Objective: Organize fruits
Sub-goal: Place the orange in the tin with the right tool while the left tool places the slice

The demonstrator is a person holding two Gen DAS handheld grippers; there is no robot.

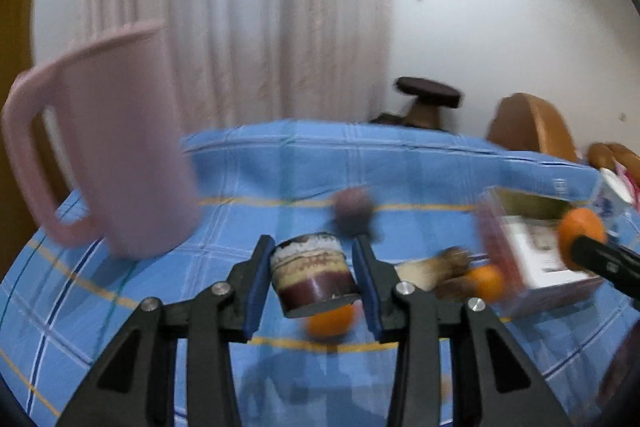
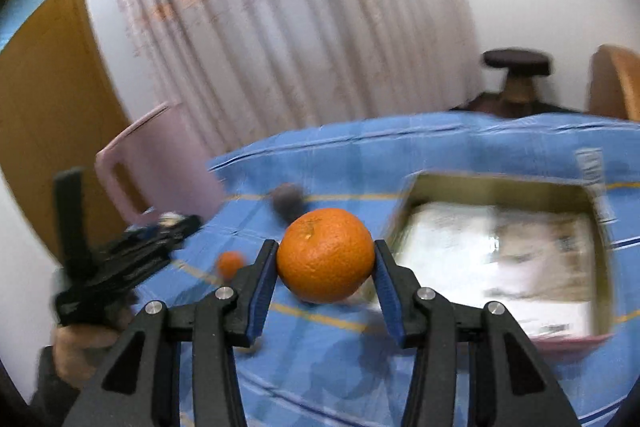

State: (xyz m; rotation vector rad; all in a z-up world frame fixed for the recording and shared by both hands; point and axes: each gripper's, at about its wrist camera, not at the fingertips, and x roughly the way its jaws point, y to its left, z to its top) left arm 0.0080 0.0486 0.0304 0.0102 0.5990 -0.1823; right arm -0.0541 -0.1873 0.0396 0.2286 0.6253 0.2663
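Observation:
My left gripper point(image 1: 313, 242) is shut on a small brown and cream banded cup point(image 1: 312, 275), which hangs tilted above the blue checked tablecloth point(image 1: 280, 163). An orange point(image 1: 332, 321) lies on the cloth just under the cup, and a second orange point(image 1: 486, 281) lies to its right. My right gripper point(image 2: 326, 245) is shut on a large orange point(image 2: 326, 255) and holds it in the air beside an open cardboard box point(image 2: 500, 255). A dark purple fruit point(image 2: 286, 205) sits further back on the cloth. A hand holds the left gripper point(image 2: 120, 259) at the left of the right wrist view.
A tall pink pitcher point(image 1: 108, 147) stands at the table's left. A blurred light and brown object point(image 1: 436, 267) lies near the box point(image 1: 532, 251). A white packet point(image 1: 612, 195) sits at the far right. Behind the table are a curtain, a dark stool point(image 1: 428, 97) and wooden chairs.

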